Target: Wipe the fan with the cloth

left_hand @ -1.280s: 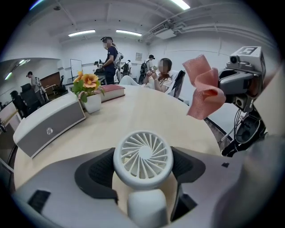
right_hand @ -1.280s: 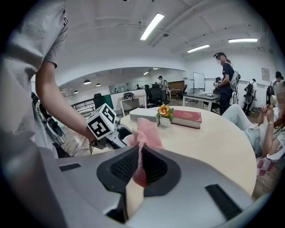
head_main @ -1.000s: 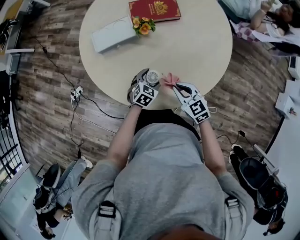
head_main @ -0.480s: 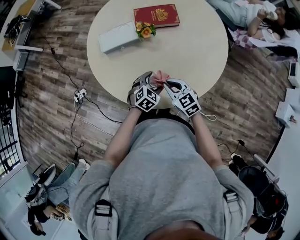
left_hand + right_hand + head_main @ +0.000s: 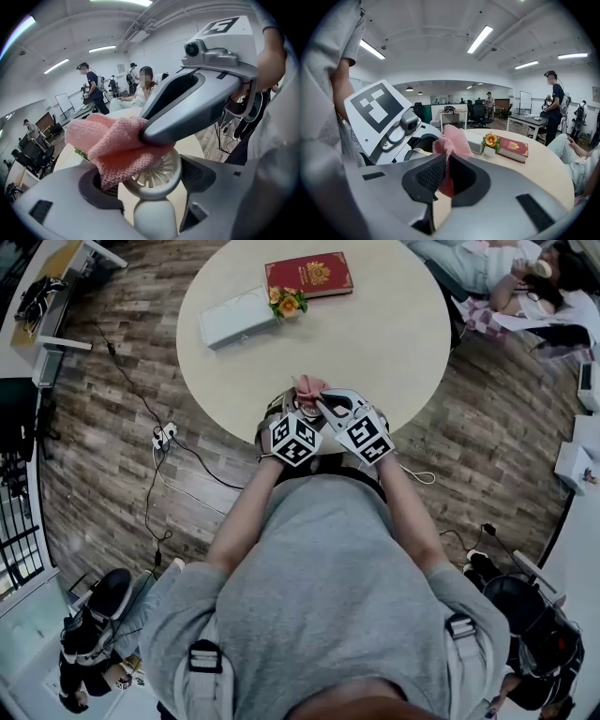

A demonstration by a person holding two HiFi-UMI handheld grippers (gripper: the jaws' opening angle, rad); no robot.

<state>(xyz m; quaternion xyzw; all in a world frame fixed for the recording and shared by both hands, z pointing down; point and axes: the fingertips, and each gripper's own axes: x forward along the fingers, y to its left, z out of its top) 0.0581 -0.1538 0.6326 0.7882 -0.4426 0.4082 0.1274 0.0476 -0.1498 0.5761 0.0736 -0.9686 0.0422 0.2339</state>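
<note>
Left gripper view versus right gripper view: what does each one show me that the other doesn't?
Only the left gripper view shows the fan. Its white grille sits between the left gripper jaws, with the pink cloth pressed over its upper left edge. Only the right gripper view shows the right gripper jaws shut on the cloth, and the red book and flower on the table. The fan's grille isn't visible there. Both views show the cloth and the other gripper.

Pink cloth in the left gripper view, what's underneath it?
Under the pink cloth is the round grille of the white fan, which the left tool holds. The right tool grips the cloth. The grille's upper left part is covered, so unseen.
</note>
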